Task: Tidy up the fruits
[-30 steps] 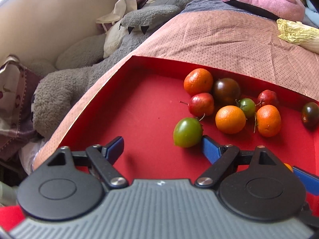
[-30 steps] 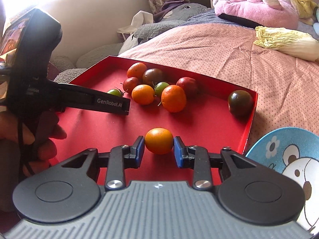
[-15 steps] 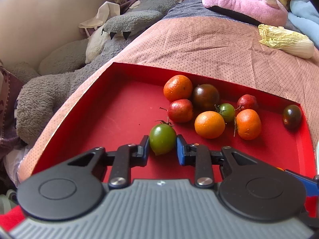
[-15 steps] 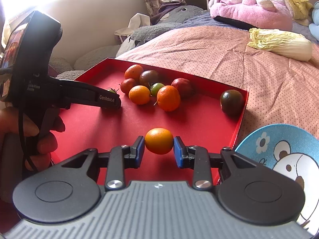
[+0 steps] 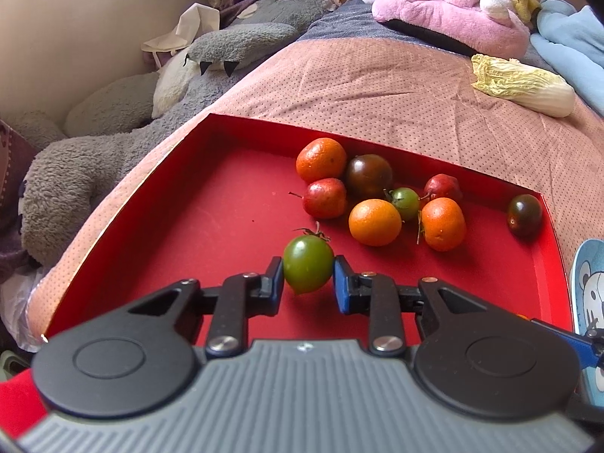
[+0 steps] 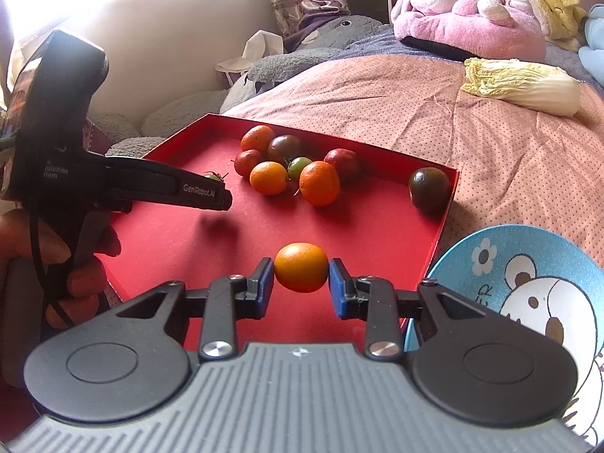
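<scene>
A red tray (image 5: 211, 226) (image 6: 377, 226) lies on the bed with several small fruits grouped at its far side: oranges, red ones, a small green one (image 5: 406, 202) and dark tomatoes. My left gripper (image 5: 307, 273) is shut on a green tomato (image 5: 307, 264), held just above the tray floor. My right gripper (image 6: 301, 281) is shut on a small orange (image 6: 301, 267) over the tray's near right part. In the right wrist view the left gripper (image 6: 211, 194) reaches in from the left, held by a hand (image 6: 83, 275). A lone dark tomato (image 5: 524, 214) (image 6: 429, 188) sits in the far right corner.
A blue bowl with a bear print (image 6: 521, 283) (image 5: 589, 287) stands just right of the tray. A napa cabbage (image 5: 524, 85) (image 6: 524, 83) lies on the pink quilt beyond. Grey (image 5: 113, 151) and pink (image 5: 445, 11) plush toys crowd the left and far edges.
My left gripper closed on the green tomato and lifted it slightly. The right gripper, still holding the orange, drifted a little, bringing the blue bowl further into view.
</scene>
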Tool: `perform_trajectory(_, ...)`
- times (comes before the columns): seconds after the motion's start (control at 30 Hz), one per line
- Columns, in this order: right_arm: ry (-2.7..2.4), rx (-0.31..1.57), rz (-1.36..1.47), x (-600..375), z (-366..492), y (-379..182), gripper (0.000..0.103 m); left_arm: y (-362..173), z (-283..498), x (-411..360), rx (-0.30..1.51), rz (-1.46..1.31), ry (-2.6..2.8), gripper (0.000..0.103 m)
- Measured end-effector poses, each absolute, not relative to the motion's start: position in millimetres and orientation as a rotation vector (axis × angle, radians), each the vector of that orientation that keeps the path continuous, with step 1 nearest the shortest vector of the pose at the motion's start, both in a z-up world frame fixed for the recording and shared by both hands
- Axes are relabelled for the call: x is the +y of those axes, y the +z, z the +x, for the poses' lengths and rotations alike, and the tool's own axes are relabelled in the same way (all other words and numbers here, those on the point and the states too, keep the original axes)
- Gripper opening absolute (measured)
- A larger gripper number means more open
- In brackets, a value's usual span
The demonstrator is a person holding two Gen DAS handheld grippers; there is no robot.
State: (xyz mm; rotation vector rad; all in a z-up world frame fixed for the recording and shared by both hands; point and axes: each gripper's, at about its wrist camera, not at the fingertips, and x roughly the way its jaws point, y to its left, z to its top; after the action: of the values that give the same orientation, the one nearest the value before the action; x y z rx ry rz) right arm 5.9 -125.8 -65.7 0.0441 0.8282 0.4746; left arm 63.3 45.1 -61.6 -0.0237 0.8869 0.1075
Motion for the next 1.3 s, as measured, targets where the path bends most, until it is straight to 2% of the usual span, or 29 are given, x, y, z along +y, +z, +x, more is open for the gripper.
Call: perform_trajectory(1.3, 0.479, 0.809, 0.064, -128, -21, -58, 0.037, -52, 43, 34, 0.822, 0.007, 0.067, 0.031)
